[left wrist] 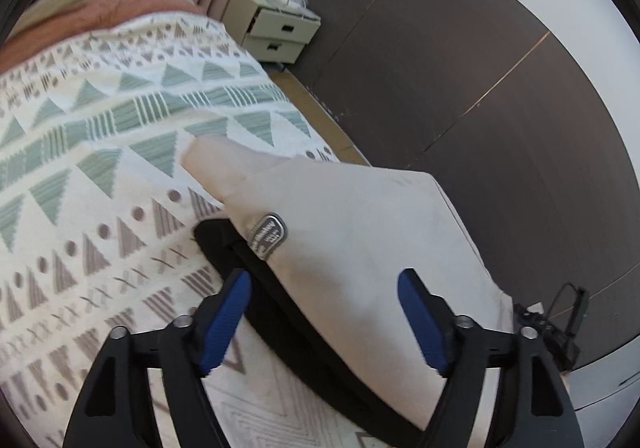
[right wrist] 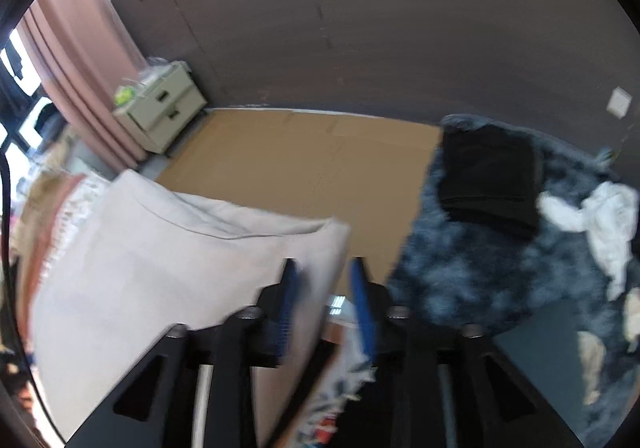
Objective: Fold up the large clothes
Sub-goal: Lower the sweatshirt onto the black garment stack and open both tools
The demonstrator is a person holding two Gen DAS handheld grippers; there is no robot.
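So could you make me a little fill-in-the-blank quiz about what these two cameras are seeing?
1. The left gripper hangs ____ above the beige garment.
2. The right gripper is pinching the beige garment's ____.
3. The bedspread is patterned with green ____.
4. A folded black garment lies on the fluffy ____ rug.

Missing words: open; edge; triangles; blue

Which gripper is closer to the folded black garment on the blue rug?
Right. The right gripper faces the black garment on the rug, holding beige cloth. The left gripper hovers over the bed.
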